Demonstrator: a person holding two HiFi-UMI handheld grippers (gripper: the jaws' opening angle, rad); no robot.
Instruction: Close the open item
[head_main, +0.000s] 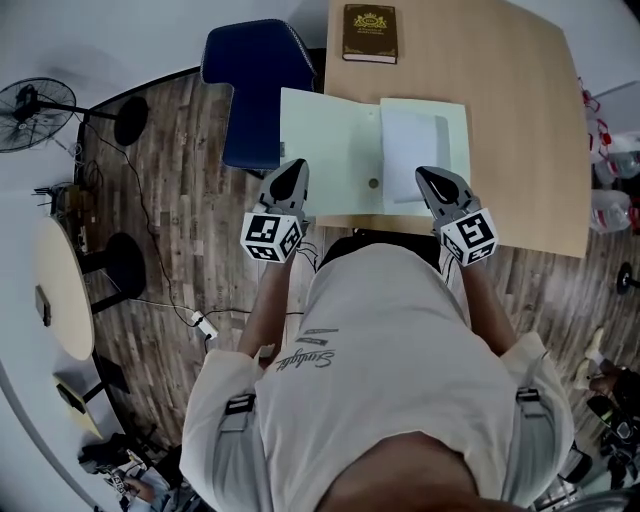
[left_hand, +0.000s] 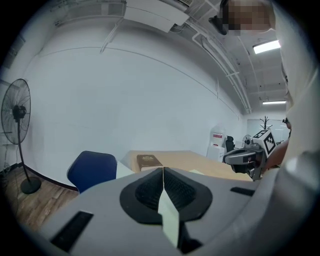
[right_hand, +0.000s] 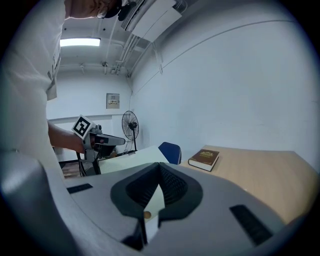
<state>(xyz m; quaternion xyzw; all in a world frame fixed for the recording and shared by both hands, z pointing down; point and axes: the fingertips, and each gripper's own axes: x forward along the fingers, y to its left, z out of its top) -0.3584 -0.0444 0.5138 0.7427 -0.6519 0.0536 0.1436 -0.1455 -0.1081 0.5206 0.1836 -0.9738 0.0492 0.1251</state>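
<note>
Folder (head_main: 330, 140) lies open; thin, probably light and floppy. Left gripper (head_main: 295, 168) and right gripper (head_main: 428, 176) each pinch its near edge, a sound hold.

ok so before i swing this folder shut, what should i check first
1. Left gripper grip on the folder: ok, jaws shut on the left flap's near edge.
2. Right gripper grip: ok, jaws shut on the right half's near edge.
3. Left flap supported: not ok, part of it overhangs the table edge above the blue chair.
4. White papers inside the right half: ok, within the folder's outline.
5. Brown book out of the flap's path: ok, it lies apart at the far end.
6. Snap lined up to catch: cannot tell.
</note>
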